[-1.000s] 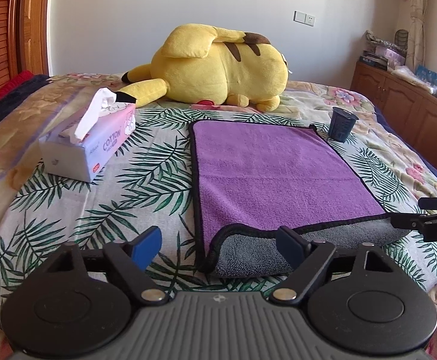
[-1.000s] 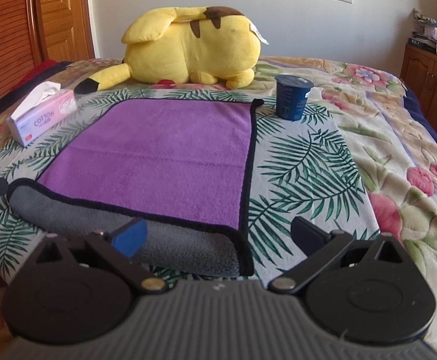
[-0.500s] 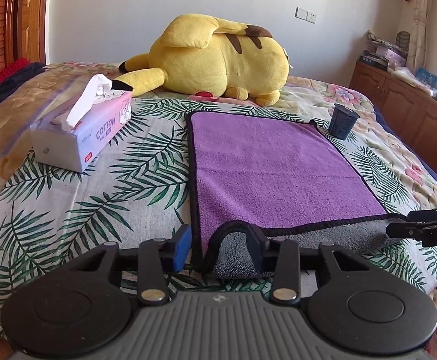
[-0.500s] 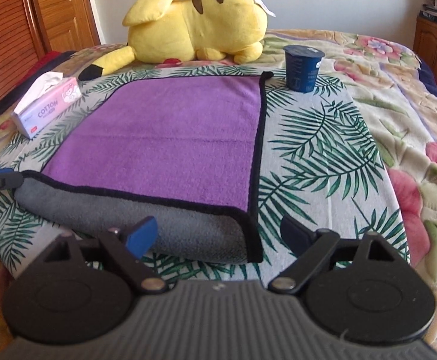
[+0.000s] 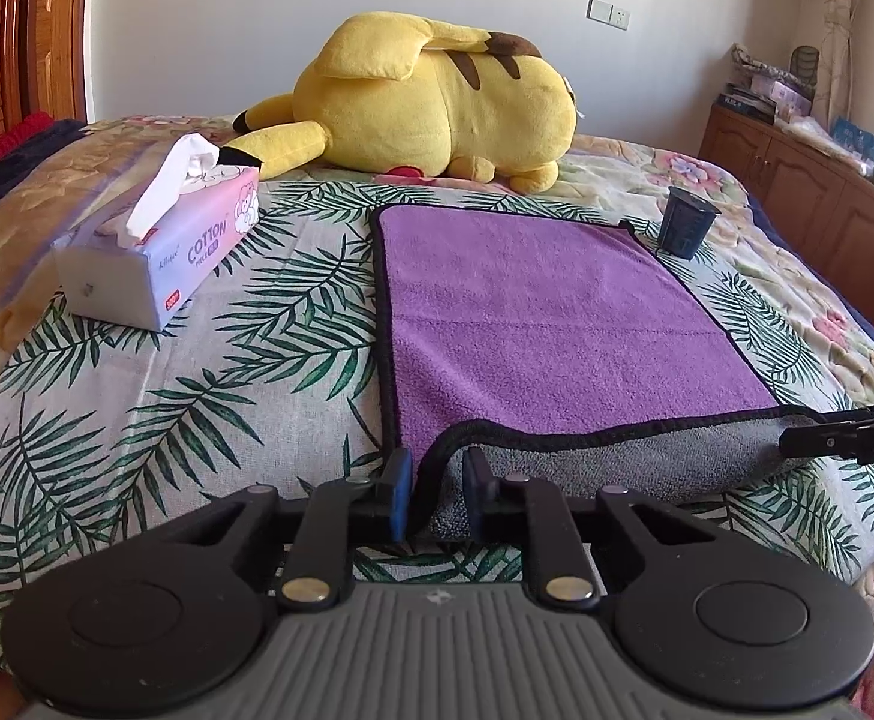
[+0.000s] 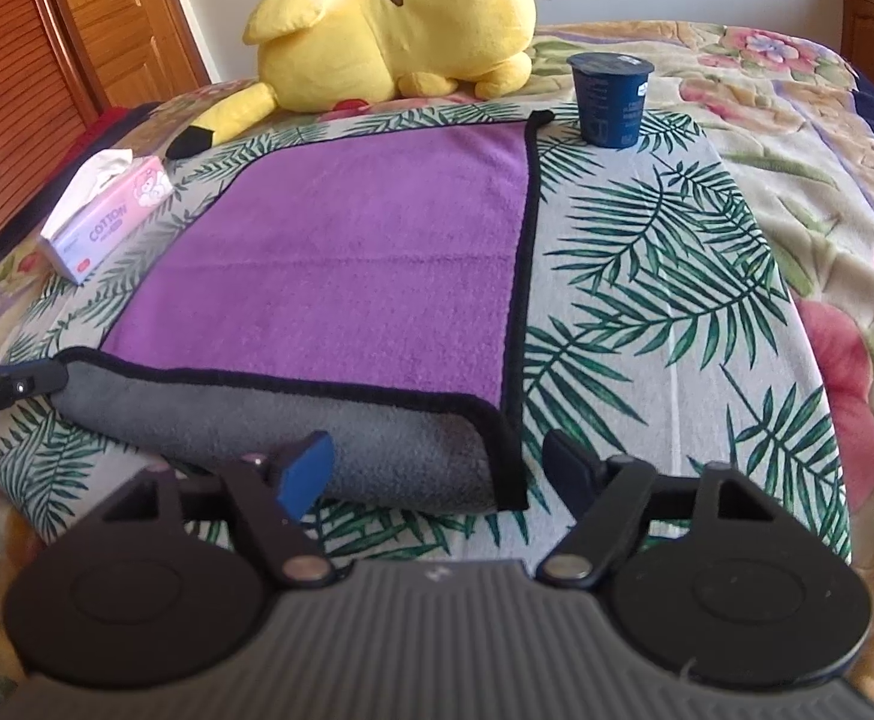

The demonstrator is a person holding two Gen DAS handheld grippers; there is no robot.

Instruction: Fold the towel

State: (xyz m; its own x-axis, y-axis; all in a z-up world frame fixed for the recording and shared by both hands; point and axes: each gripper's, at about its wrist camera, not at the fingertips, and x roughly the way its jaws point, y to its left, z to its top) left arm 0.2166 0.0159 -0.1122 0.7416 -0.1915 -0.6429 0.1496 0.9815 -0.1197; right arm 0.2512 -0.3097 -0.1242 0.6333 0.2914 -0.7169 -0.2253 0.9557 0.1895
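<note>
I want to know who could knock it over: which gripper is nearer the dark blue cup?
Right. The right gripper sits at the towel's near corner on the cup's side; the left gripper is at the opposite near corner.

One towel (image 5: 544, 312), one plush (image 5: 437, 102) — one cup (image 5: 685, 228), one tissue pack (image 5: 161, 252)

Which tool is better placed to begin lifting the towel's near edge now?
Left. The left tool has closed on the towel corner; the right tool is open around the other corner.
</note>
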